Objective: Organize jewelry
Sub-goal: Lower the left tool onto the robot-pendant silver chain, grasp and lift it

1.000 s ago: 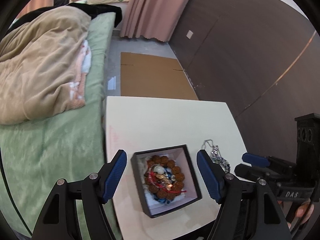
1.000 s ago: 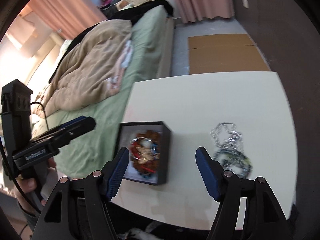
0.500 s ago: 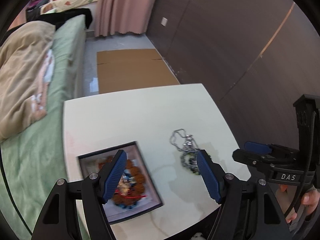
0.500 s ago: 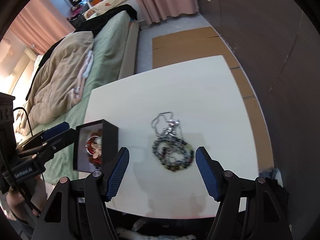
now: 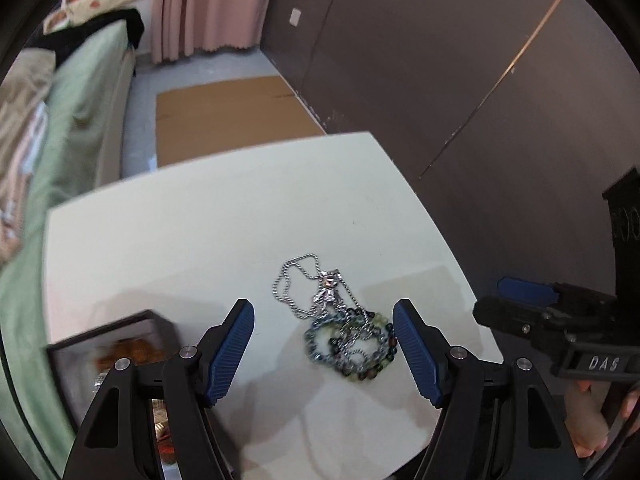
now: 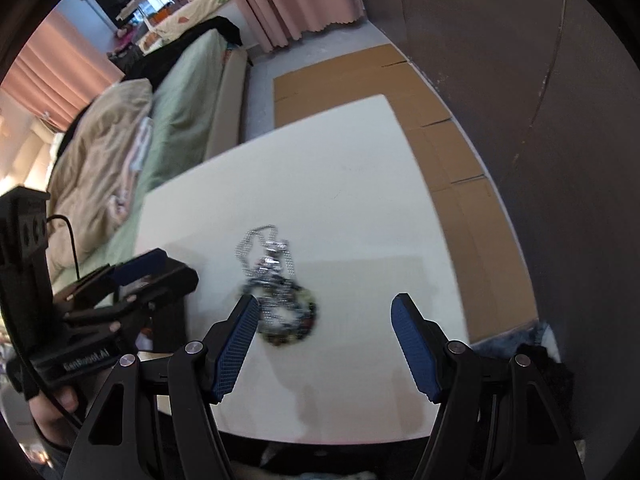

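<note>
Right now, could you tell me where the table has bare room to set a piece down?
The table's far half, beyond the silver chain, is bare. The near edge is crowded: the beaded bracelet beside the black box.

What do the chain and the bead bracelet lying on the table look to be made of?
The chain looks like bright silver-toned metal: small shiny links with glints, and a faceted pendant. The bead bracelet looks like polished stone or glass: round glossy beads in mixed greens, greys and browns; blur leaves the choice open. The two lie tangled on the white table.
</note>
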